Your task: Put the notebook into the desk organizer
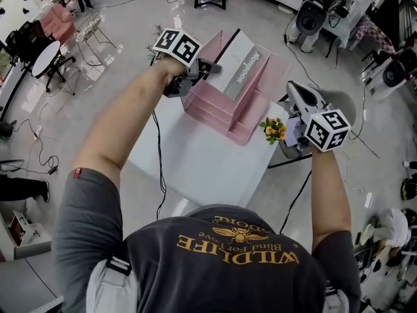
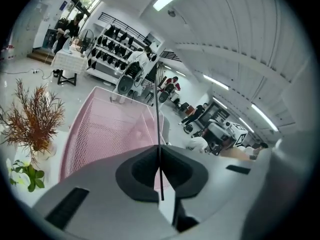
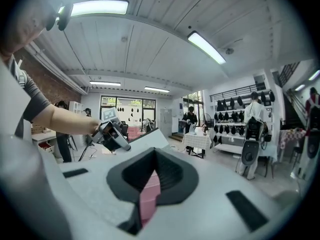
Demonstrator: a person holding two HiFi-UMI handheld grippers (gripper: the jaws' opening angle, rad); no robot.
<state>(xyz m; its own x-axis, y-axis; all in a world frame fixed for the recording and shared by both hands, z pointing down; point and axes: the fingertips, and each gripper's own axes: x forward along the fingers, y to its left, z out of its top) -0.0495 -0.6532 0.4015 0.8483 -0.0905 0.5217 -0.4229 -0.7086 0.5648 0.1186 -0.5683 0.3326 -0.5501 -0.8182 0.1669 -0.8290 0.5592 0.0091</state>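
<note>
On table point(image 1: 195, 165), desk organizer point(image 1: 218, 109), notebook point(image 1: 242, 67), potted flowers point(image 1: 274, 130) beside, dried plant point(image 2: 32, 119) behind

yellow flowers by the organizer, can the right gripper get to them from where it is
Probably yes: the yellow flowers stand at the table edge right beside the right gripper, nothing between. Its jaws look shut and point past them, so it must turn and open.
</note>
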